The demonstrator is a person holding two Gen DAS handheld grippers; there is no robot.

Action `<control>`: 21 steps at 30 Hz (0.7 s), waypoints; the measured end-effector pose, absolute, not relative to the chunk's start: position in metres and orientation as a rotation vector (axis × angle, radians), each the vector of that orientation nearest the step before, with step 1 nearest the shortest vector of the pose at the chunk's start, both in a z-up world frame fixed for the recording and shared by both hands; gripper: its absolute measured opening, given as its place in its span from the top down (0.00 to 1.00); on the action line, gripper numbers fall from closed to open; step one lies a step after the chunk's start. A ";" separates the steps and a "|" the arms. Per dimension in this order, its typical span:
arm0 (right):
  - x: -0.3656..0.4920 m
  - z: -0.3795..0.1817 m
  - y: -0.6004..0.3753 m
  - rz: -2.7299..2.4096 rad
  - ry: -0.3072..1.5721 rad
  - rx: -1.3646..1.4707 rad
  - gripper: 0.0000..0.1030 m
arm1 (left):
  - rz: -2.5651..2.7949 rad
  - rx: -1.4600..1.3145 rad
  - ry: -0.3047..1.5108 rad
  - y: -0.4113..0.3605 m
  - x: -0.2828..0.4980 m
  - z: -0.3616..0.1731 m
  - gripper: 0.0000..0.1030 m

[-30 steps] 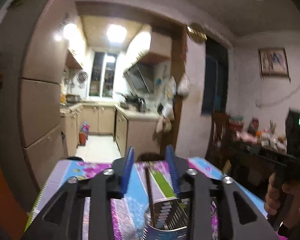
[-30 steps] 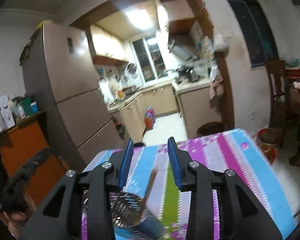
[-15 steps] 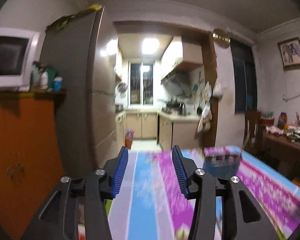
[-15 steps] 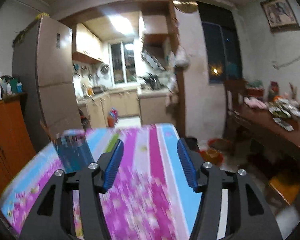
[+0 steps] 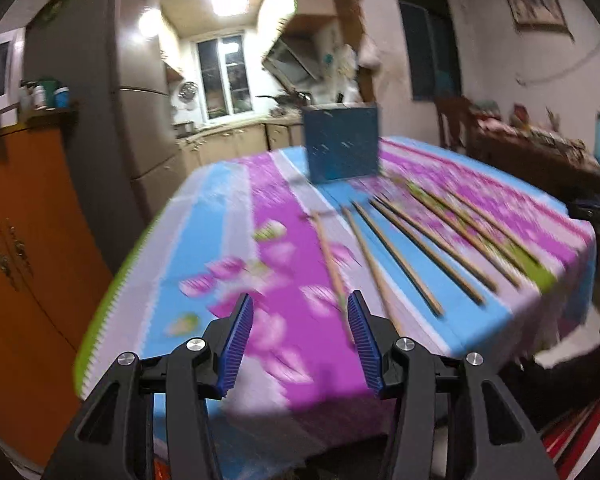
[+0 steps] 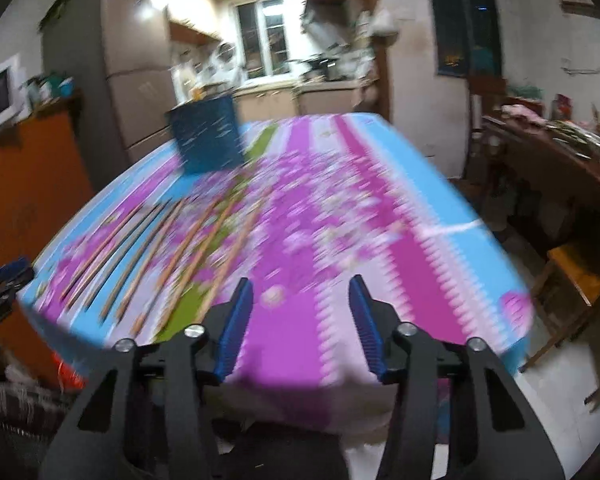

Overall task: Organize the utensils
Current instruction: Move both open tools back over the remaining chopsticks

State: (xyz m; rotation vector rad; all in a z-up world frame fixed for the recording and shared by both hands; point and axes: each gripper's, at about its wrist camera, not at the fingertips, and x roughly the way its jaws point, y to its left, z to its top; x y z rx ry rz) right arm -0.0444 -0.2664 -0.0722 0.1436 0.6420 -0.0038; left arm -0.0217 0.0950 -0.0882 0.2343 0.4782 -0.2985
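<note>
Several wooden chopsticks (image 5: 404, 252) lie side by side on the striped pink and blue tablecloth (image 5: 228, 240); they also show in the right wrist view (image 6: 172, 248). A dark blue utensil holder (image 5: 342, 142) stands upright at the far side of the table, also seen in the right wrist view (image 6: 206, 136). My left gripper (image 5: 300, 332) is open and empty above the table's near edge, just left of the chopsticks. My right gripper (image 6: 300, 320) is open and empty above the near edge, right of the chopsticks. Both views are motion-blurred.
An orange cabinet (image 5: 24, 216) and a tall fridge (image 5: 100, 112) stand left of the table. A dark side table with clutter (image 6: 560, 152) and a wooden stool (image 6: 576, 280) stand to the right. The kitchen opens behind the table.
Both grippers have pulled back from the holder to the table's near edge and now look down on the table. The chopsticks have come into view. Both stay open and empty.
</note>
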 end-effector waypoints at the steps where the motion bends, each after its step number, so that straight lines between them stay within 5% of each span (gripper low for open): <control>1: -0.048 -0.076 -0.258 0.008 0.649 0.128 0.61 | -0.306 0.248 0.479 0.091 -0.026 -0.092 0.51; 6: -0.051 -0.087 -0.213 0.038 0.649 0.012 0.75 | -0.315 0.291 0.481 0.071 -0.027 -0.096 0.61; 12: -0.047 -0.090 -0.192 0.069 0.668 -0.028 0.81 | -0.300 0.272 0.534 0.066 -0.009 -0.107 0.77; 21: -0.033 -0.095 -0.190 0.053 0.713 -0.018 0.82 | -0.304 0.292 0.541 0.057 -0.002 -0.116 0.77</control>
